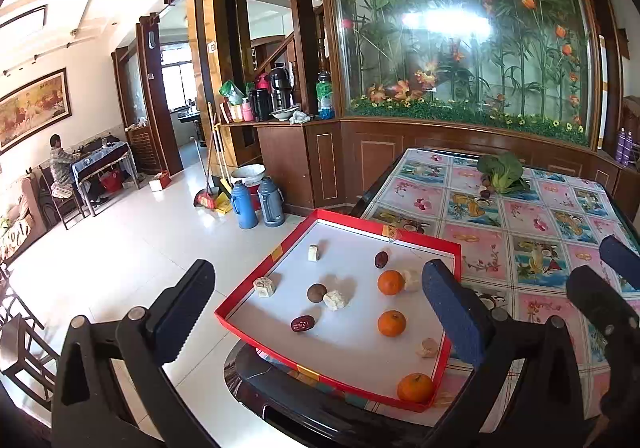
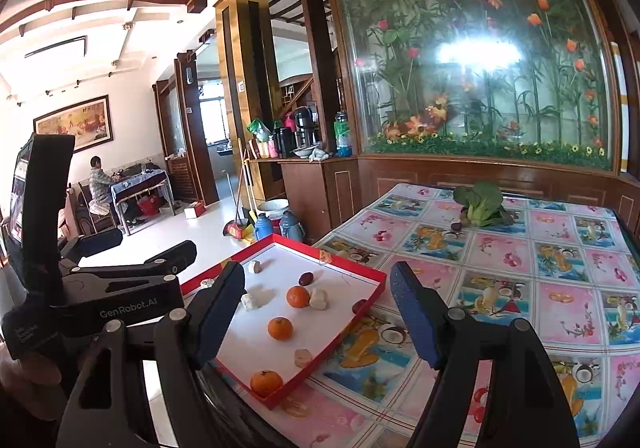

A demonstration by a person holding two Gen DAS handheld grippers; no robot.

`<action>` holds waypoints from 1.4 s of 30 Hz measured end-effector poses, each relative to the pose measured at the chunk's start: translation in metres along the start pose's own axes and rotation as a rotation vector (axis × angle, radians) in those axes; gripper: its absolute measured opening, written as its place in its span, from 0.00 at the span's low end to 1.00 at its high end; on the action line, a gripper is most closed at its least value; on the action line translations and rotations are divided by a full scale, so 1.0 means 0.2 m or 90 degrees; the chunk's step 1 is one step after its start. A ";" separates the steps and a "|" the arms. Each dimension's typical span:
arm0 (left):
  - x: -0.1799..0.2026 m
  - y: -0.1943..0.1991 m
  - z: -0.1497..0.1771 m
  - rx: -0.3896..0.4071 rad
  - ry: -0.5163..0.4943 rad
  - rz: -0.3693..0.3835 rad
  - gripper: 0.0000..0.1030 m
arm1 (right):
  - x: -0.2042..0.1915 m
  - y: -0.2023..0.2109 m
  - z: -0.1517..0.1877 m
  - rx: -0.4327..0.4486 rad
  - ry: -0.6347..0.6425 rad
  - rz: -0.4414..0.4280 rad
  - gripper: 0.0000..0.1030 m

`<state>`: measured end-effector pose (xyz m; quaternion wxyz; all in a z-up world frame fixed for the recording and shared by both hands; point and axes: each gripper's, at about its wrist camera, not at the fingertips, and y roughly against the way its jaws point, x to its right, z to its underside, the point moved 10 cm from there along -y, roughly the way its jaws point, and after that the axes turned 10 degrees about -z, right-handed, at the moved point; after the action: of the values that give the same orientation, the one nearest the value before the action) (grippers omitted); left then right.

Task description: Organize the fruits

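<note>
Both grippers, left [image 1: 320,312] and right [image 2: 318,318], fingers wide, empty, hovering over red tray [image 1: 420,238] w/ oranges [image 1: 391,323]. Pale chunks, prob. candy, unclear. Staging for pick.

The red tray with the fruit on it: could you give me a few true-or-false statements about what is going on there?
1. Three oranges lie in the red tray. True; one orange sits in the near corner.
2. The left hand-held gripper is clamped on an orange. False: it is open and holds nothing.
3. A leafy green vegetable lies on the tablecloth, outside the tray. True.
4. The right hand-held gripper holds a red date. False: it is open and empty.
</note>
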<state>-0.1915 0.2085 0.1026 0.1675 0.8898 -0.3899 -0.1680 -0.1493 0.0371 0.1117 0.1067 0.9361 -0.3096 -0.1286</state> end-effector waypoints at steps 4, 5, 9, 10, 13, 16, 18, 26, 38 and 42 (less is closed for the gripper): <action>0.03 -0.07 0.04 -0.039 -0.008 0.017 1.00 | 0.01 -0.05 0.03 -0.008 0.000 0.007 0.73; 0.02 -0.08 0.05 -0.039 -0.007 0.013 1.00 | 0.01 -0.06 0.04 -0.011 -0.003 0.008 0.73; 0.01 -0.13 0.08 -0.044 -0.005 0.010 1.00 | 0.01 -0.11 0.07 -0.023 -0.019 0.004 0.73; 0.00 -0.15 0.09 -0.047 -0.004 0.014 1.00 | 0.00 -0.13 0.08 -0.028 -0.018 0.005 0.73; -0.02 -0.18 0.10 -0.055 0.001 0.013 1.00 | -0.02 -0.16 0.09 -0.035 -0.010 0.010 0.73; -0.04 -0.21 0.12 -0.065 0.009 0.013 1.00 | -0.04 -0.20 0.10 -0.043 -0.009 0.010 0.73; -0.06 -0.24 0.13 -0.072 0.015 0.014 1.00 | -0.05 -0.22 0.12 -0.050 -0.008 0.014 0.73; -0.11 -0.31 0.18 -0.089 0.023 0.008 1.00 | -0.09 -0.28 0.16 -0.070 -0.007 0.010 0.73; -0.11 -0.32 0.23 -0.102 0.010 0.011 1.00 | -0.10 -0.30 0.18 -0.082 -0.020 0.016 0.73; -0.12 -0.33 0.25 -0.102 0.007 0.003 1.00 | -0.09 -0.30 0.19 -0.083 -0.022 0.018 0.73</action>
<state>-0.1864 0.2598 0.0352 0.2403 0.8735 -0.3764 -0.1936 -0.1408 0.0905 0.0618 0.1640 0.9203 -0.3155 -0.1633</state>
